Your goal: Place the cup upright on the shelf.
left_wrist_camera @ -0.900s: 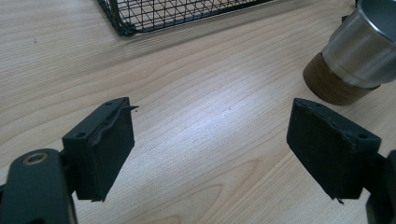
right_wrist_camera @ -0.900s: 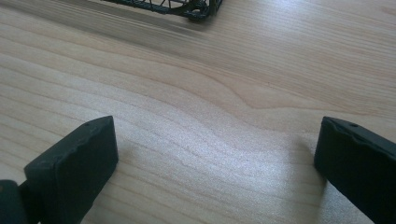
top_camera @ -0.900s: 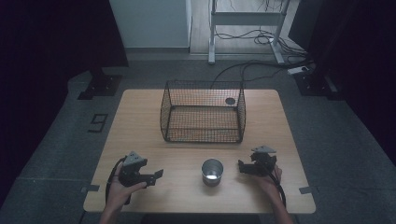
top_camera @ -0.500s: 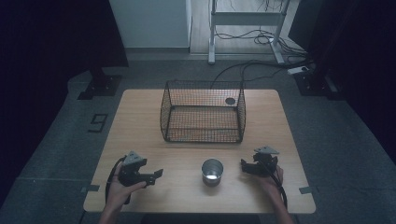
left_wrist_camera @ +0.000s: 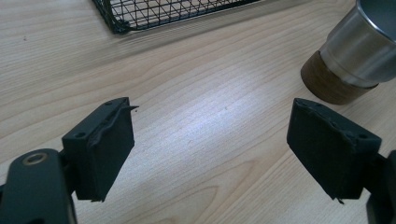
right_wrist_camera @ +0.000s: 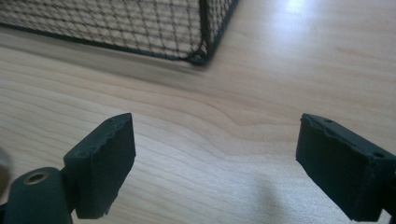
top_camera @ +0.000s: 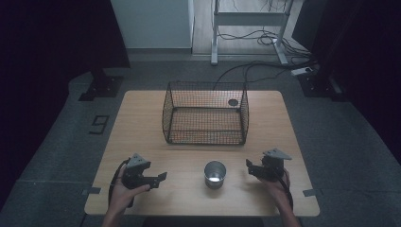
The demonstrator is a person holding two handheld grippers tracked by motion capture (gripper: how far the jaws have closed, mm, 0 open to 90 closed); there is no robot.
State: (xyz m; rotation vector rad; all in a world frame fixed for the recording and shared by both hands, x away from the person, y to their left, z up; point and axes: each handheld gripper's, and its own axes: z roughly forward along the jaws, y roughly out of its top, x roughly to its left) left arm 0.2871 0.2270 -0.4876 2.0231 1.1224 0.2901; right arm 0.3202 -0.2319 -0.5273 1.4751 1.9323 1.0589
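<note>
A shiny metal cup (top_camera: pixel 215 174) stands upright on the wooden table (top_camera: pixel 142 123), near the front edge where the person sits. The cup is open at the top, and in the left gripper view it (left_wrist_camera: pixel 359 51) has a brown band around its bottom. Behind the cup, farther from the person, sits a black wire basket (top_camera: pixel 205 113) in the middle of the table. The cup is outside the basket, with bare wood between them. To the left of the cup is the left gripper (top_camera: pixel 161 178), held in the person's left hand (top_camera: pixel 124 194). Its jaws point toward the cup and are wide open with nothing between them. In the left gripper view (left_wrist_camera: pixel 210 144) the cup stands ahead of the jaws, off to the right side, and does not touch them. A corner of the basket shows at the top of that view. To the right of the cup is the right gripper (top_camera: pixel 249 166), held in the person's right hand (top_camera: pixel 276 182). Its jaws also point toward the cup, are wide open, and hold nothing. In the right gripper view (right_wrist_camera: pixel 215 163) there is just bare wood between the jaws, with a corner of the basket (right_wrist_camera: pixel 140 25) farther off. Both grippers are apart from the cup, one on each side. A dark round spot (top_camera: pixel 233 102) shows on the table behind the cup, seen through the basket's far right corner.
</note>
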